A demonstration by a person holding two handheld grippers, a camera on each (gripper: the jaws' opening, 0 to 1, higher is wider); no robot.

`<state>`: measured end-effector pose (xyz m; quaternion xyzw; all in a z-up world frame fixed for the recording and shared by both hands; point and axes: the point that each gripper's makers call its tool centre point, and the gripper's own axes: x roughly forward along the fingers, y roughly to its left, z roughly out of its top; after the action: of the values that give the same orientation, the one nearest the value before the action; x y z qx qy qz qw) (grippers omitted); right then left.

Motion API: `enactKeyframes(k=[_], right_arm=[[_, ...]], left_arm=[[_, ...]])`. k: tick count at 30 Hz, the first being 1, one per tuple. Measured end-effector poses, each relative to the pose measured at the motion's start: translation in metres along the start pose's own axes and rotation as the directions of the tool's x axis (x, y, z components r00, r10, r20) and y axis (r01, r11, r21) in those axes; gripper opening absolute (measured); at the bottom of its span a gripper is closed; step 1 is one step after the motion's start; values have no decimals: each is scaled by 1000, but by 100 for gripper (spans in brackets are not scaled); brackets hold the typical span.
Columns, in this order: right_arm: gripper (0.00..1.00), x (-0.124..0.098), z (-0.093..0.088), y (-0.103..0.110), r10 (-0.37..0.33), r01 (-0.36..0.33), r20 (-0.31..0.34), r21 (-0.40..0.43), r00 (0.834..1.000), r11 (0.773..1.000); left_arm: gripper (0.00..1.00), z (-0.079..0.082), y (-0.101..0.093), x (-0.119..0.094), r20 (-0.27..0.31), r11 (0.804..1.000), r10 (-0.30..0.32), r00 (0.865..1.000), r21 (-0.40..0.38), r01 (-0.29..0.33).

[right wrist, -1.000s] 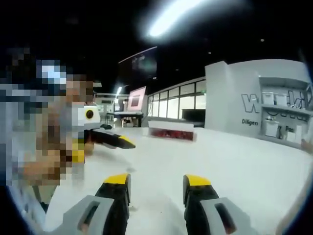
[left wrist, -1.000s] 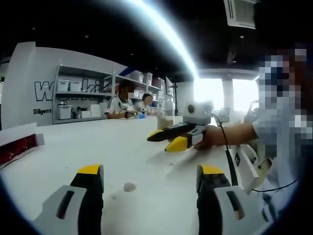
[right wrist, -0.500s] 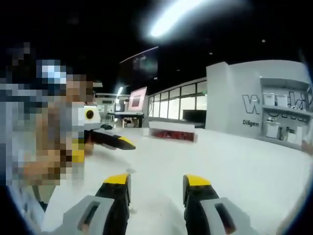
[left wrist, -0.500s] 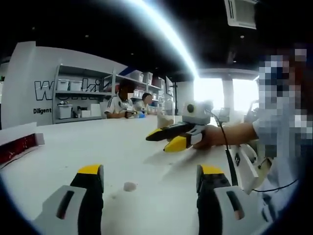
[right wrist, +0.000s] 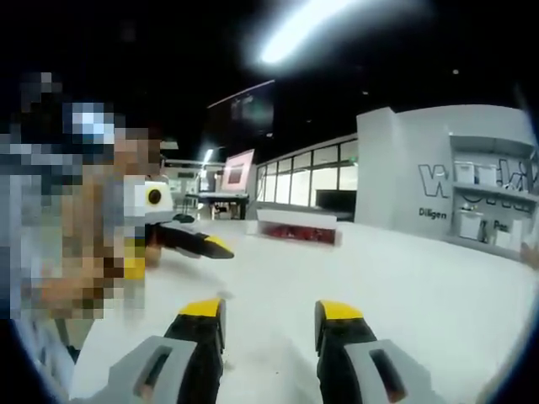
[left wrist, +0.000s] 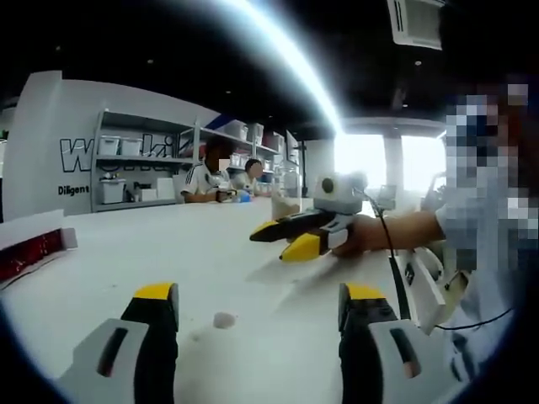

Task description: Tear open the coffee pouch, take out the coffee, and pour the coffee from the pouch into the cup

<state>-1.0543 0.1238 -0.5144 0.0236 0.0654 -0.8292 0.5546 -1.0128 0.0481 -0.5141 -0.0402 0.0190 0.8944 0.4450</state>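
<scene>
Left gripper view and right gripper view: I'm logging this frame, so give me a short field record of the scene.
left tool: open, empty, above the table
right tool: open, empty; also seen from the side
table: white
small pale scrap: on the table between the left tool's jaws
red-and-white box: far table edge
cup: pale, behind the right tool
pouch: cannot tell

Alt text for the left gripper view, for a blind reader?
The left gripper hangs open over a white table. Beyond it, a hand holds the right gripper with its jaws apart. A red-and-white box lies far left.
</scene>
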Motion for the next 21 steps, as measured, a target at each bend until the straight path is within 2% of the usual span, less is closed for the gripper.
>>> enactKeyframes(k=[21], right_arm=[[43, 5, 1, -5, 1, -1, 1, 2, 1000, 1000]], left_arm=[[79, 0, 0, 0, 0, 1000, 0, 1000, 1, 0]])
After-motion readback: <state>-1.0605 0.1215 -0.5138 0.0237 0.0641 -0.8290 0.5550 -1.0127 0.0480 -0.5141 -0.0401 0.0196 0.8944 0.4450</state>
